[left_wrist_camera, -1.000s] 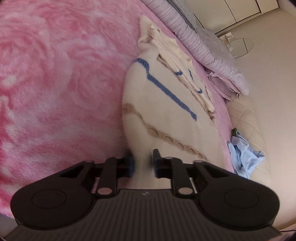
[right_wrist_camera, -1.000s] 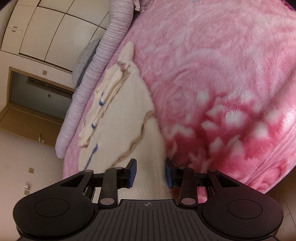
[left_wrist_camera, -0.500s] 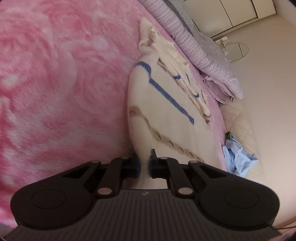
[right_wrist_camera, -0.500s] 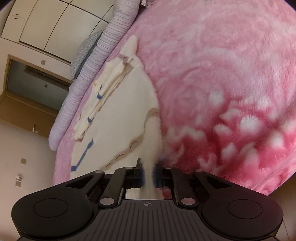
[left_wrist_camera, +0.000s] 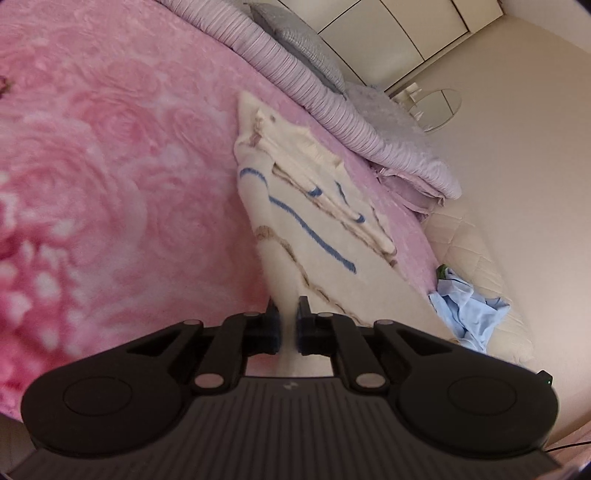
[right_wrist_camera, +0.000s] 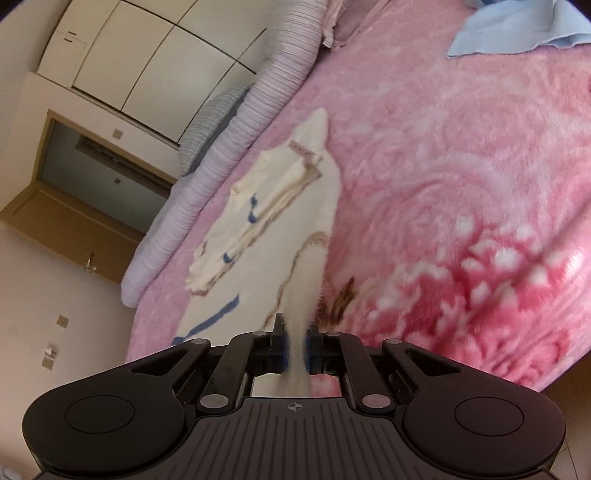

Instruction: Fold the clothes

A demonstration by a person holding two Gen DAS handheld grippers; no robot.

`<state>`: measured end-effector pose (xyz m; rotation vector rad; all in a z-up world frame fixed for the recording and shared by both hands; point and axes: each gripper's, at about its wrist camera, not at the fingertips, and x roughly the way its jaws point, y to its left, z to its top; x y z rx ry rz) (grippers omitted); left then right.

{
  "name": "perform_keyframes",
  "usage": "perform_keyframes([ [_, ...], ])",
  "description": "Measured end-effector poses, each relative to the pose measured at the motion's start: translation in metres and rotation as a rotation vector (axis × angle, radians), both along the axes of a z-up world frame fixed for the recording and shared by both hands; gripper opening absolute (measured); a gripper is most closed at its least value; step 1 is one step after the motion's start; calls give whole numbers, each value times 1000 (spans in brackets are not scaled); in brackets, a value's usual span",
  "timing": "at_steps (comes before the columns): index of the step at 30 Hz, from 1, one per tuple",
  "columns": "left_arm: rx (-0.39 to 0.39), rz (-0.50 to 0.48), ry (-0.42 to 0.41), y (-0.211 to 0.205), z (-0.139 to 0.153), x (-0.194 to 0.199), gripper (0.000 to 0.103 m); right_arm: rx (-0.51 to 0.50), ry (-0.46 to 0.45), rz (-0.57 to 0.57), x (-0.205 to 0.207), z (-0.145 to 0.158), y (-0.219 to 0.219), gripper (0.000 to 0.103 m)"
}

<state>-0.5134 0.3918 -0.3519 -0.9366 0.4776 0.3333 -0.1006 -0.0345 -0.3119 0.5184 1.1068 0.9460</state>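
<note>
A cream fleece garment (left_wrist_camera: 295,229) with blue and tan wavy lines lies on the pink rose blanket (left_wrist_camera: 110,166). Its sleeves are folded over its far side. My left gripper (left_wrist_camera: 287,325) is shut on the garment's near edge and lifts it off the blanket. In the right wrist view the same garment (right_wrist_camera: 295,229) stretches away from my right gripper (right_wrist_camera: 294,347), which is shut on another part of the near edge and holds it raised. The pinched cloth hides the inner faces of the pads.
A striped lilac bolster (left_wrist_camera: 314,81) and grey pillow (left_wrist_camera: 303,40) line the far side of the bed. A light blue garment (left_wrist_camera: 465,314) lies crumpled at the bed's edge; it also shows in the right wrist view (right_wrist_camera: 517,26). Wardrobe doors (right_wrist_camera: 147,55) and a doorway (right_wrist_camera: 92,177) stand beyond.
Both grippers closed from open onto the garment's near edge, then rose and pulled back, lifting that edge off the blanket.
</note>
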Motion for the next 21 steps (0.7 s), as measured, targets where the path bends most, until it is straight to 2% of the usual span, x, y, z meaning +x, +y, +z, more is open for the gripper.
perform_keyframes([
  [13,26,-39,0,-74,14,-108,5,-2,33,-9,-94,2,-76,7],
  [18,24,-35,-29,-66,23,-101,5,-10,46,-3,-102,3,-82,7],
  [21,62,-47,-70,-52,45,-85,5,37,-11,-4,-91,23,-76,7],
])
